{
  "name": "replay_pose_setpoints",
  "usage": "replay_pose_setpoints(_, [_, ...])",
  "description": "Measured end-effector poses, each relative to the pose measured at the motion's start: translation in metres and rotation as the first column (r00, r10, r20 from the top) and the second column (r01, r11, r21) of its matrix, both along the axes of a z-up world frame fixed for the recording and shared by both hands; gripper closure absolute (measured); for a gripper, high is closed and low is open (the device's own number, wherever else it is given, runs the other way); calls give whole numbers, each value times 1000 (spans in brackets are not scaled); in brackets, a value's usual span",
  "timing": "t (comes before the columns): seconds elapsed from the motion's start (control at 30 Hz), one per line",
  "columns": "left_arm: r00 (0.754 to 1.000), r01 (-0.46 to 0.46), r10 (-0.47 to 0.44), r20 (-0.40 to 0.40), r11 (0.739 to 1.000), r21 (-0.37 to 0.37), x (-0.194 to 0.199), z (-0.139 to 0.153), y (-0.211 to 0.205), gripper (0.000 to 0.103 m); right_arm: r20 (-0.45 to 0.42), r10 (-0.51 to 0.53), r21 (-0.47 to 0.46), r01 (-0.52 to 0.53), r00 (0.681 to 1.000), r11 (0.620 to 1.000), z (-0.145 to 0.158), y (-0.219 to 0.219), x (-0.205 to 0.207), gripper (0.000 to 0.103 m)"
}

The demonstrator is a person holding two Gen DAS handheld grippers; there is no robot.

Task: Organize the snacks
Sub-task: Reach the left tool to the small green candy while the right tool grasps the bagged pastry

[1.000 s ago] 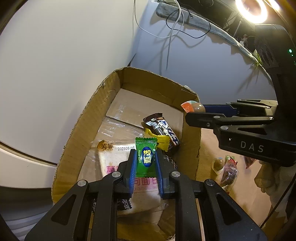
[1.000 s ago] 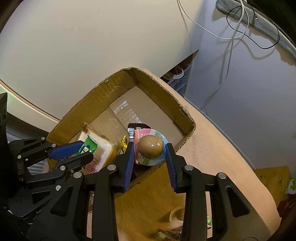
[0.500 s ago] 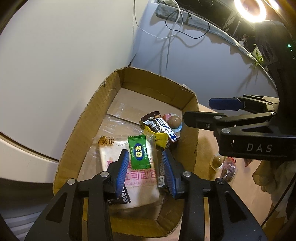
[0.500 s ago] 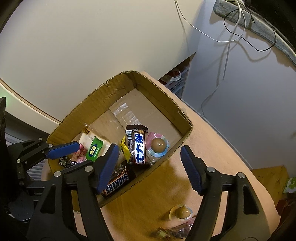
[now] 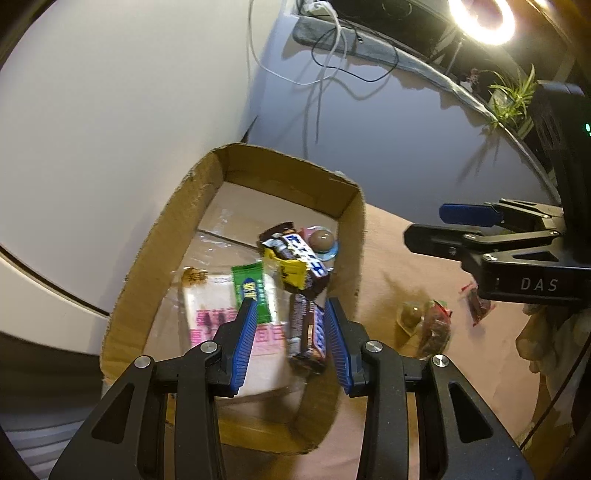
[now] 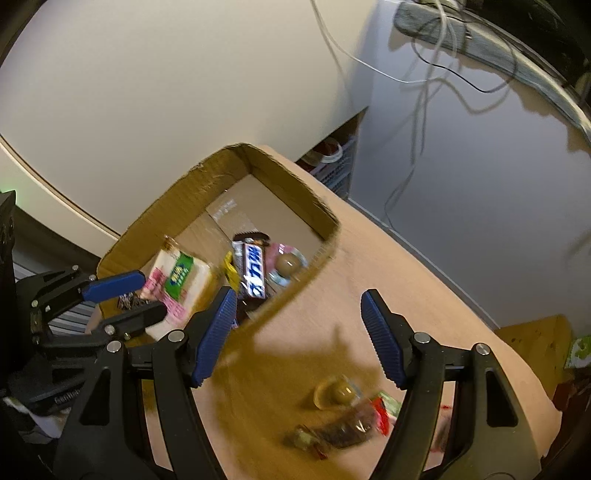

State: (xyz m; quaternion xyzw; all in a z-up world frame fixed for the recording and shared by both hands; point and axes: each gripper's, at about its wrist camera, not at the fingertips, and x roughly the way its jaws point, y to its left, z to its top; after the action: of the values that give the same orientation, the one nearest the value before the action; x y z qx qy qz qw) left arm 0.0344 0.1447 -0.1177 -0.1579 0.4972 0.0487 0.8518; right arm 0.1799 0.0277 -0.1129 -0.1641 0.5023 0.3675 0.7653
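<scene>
A cardboard box holds a white bread pack with a green candy on it, chocolate bars and a brown egg cup. My left gripper is open and empty above the box's near end. My right gripper is open and empty over the box's right wall and the table. It also shows in the left wrist view.
On the pink-brown table right of the box lie another egg cup, a dark snack packet and a red wrapper. Cables hang down the wall. A ring lamp glares at top right.
Both grippers let go of their snacks and drew back. The green candy now lies on the bread pack and the egg cup lies in the box. The right gripper moved right over the table.
</scene>
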Motion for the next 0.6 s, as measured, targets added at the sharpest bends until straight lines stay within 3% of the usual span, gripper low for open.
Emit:
replay_pose_setpoints(0.33, [995,96,-96,-1,995,-41,2,-3,-45,67,-12,-132,-13,132,991,991,-5,-90,-2,30])
replay_pose_setpoints(0.6, [981,191,-193,-23,979,-77,10,-13,-89,67,-44,-284,-52,281,958,958,-24,-181,-1,30])
